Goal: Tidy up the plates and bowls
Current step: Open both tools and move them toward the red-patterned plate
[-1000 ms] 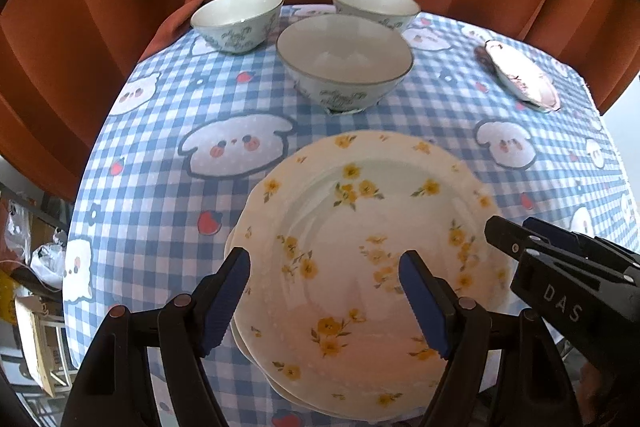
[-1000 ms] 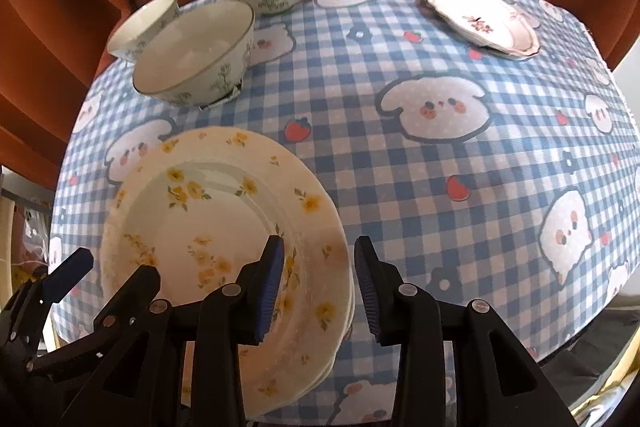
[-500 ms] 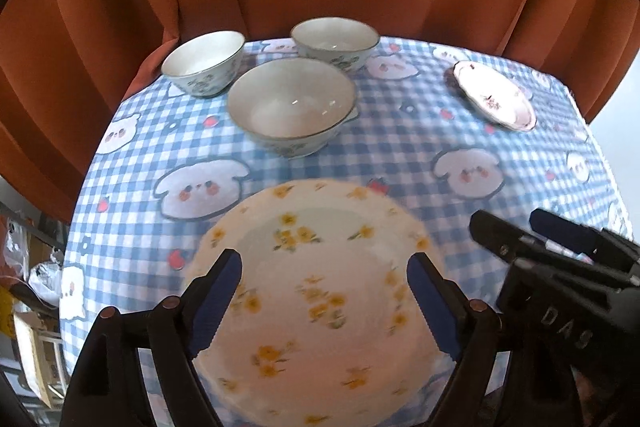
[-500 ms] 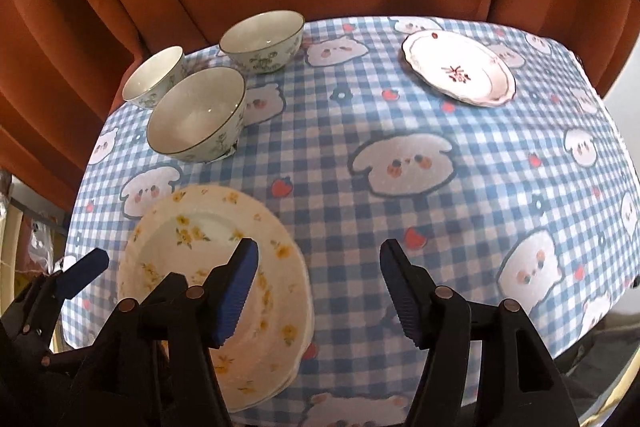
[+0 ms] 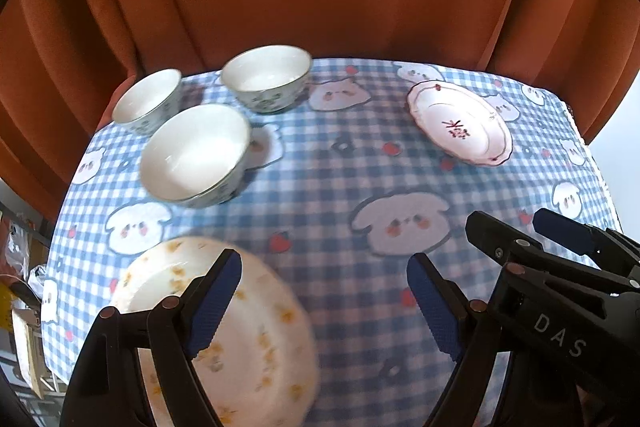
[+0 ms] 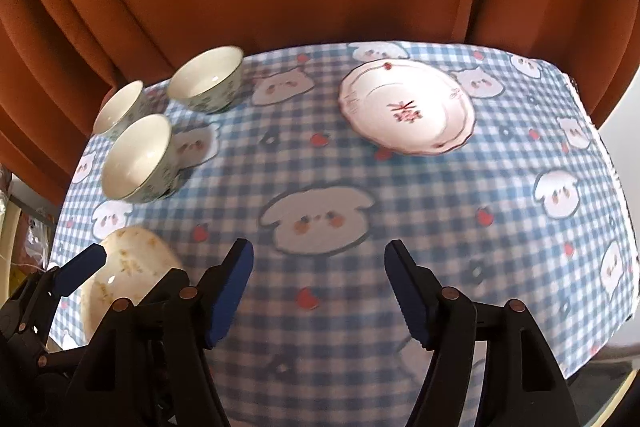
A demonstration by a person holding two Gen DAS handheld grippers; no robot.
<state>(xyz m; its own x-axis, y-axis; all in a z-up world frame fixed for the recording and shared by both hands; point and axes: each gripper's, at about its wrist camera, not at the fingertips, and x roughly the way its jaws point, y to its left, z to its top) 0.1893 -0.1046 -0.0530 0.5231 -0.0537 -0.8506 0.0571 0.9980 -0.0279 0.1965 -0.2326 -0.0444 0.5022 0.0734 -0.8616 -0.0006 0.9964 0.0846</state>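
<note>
With the yellow-flowered plates stacked at the table's near-left edge, both grippers hang empty above the cloth — left gripper spread wide, right gripper just opening — presumably freed for the red-patterned plate far right.

Three bowls, two plates (visible).

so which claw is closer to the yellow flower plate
Left. The left claw hangs over the yellow flower plate's right edge; the right claw is further right, over bare cloth.
</note>
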